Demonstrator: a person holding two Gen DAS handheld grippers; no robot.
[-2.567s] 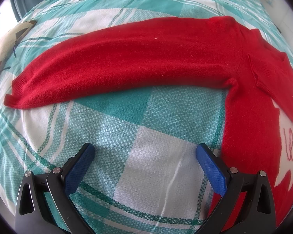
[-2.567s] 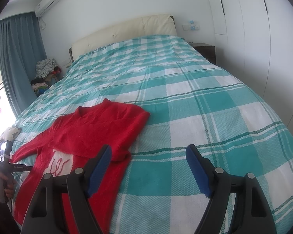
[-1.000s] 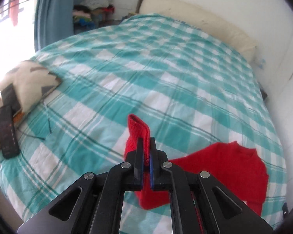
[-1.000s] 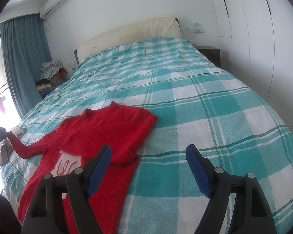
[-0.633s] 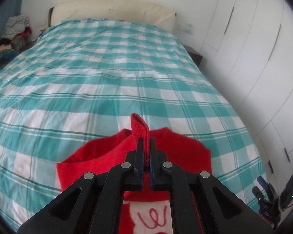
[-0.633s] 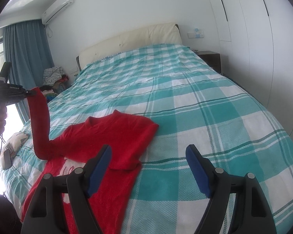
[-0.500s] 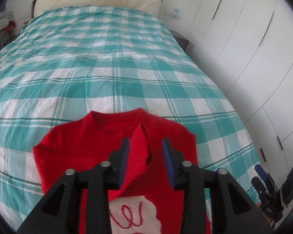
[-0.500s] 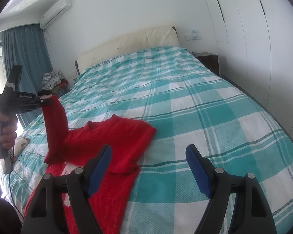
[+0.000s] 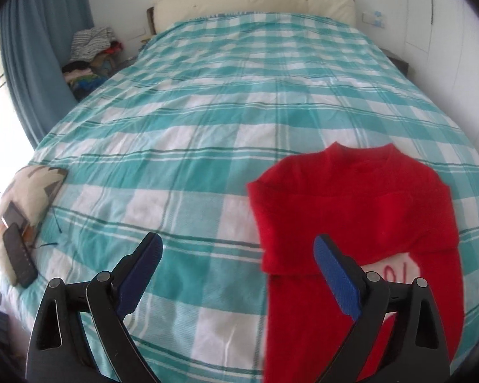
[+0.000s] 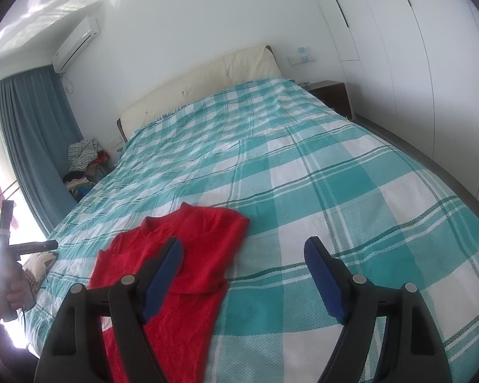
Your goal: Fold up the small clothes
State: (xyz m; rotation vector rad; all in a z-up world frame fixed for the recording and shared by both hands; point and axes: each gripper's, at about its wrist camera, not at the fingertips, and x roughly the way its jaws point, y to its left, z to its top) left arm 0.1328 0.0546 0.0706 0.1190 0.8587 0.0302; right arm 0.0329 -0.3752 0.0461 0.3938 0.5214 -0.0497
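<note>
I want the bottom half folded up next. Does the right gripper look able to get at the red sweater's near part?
Probably yes. The right gripper is open and empty, and the red sweater lies flat on the bed just ahead, toward its left finger, with nothing in between.

A small red knitted sweater [image 9: 351, 204] lies flat on the bed [image 9: 239, 95], on a teal and white checked cover, near the foot end and toward its left side as the right wrist view shows it [image 10: 188, 255]. Its round neckline points toward the headboard. Both sleeves are folded in across the chest, so the upper part forms a compact, roughly square block with a straight lower edge. Below that fold a white patch [image 9: 389, 269] with red stitched marks peeks out, partly covered. The lower body of the sweater runs toward the near edge of the bed.
</note>
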